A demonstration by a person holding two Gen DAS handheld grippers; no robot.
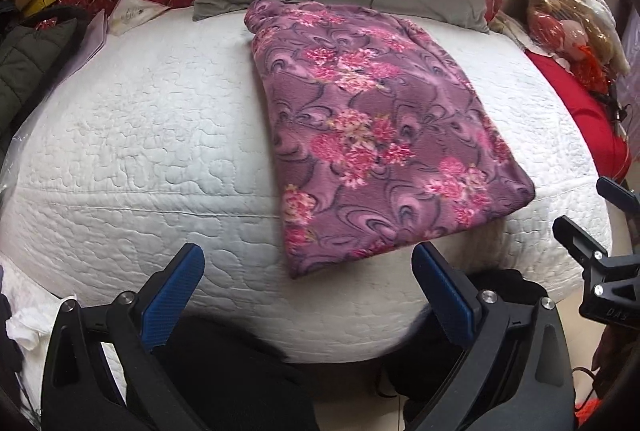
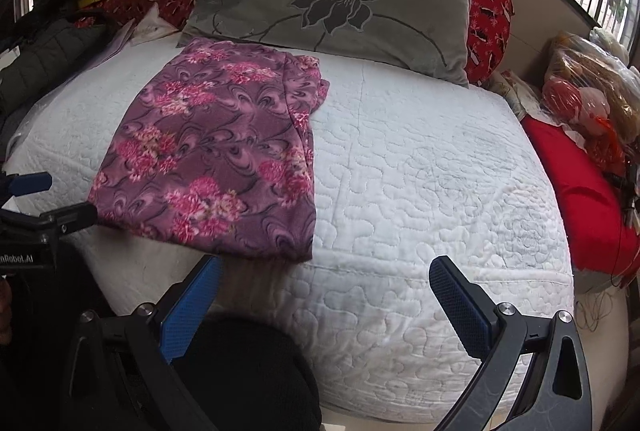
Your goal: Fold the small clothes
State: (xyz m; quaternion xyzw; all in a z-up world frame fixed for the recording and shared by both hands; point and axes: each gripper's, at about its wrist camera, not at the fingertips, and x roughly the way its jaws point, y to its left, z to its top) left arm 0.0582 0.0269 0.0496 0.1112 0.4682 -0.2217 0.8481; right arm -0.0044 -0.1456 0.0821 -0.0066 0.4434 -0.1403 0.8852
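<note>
The bed (image 1: 140,151), covered in a white quilted pad, fills most of both views, with a grey flowered pillow (image 2: 340,3) at its far end. On it lies the purple floral garment (image 1: 372,135), spread flat as a long, already doubled panel that runs from just below the pillow to the near edge of the mattress, where its hem hangs slightly over.

The fold seems to be at a pause between passes: the lengthwise halving looks done (a layered edge shows along one side in the right wrist view), and a crosswise fold probably remains. That move would call for each claw to pinch one near corner of the hem and carry it toward the pillow end, keeping the layers aligned.

The left claw (image 1: 308,295) hovers just off the near edge, wide open and holding nothing, with the garment's hem directly ahead between its blue pads. The right claw (image 2: 324,299) is likewise spread wide and empty; the garment sits ahead and to its left, its near corner close to the left pad.
</note>
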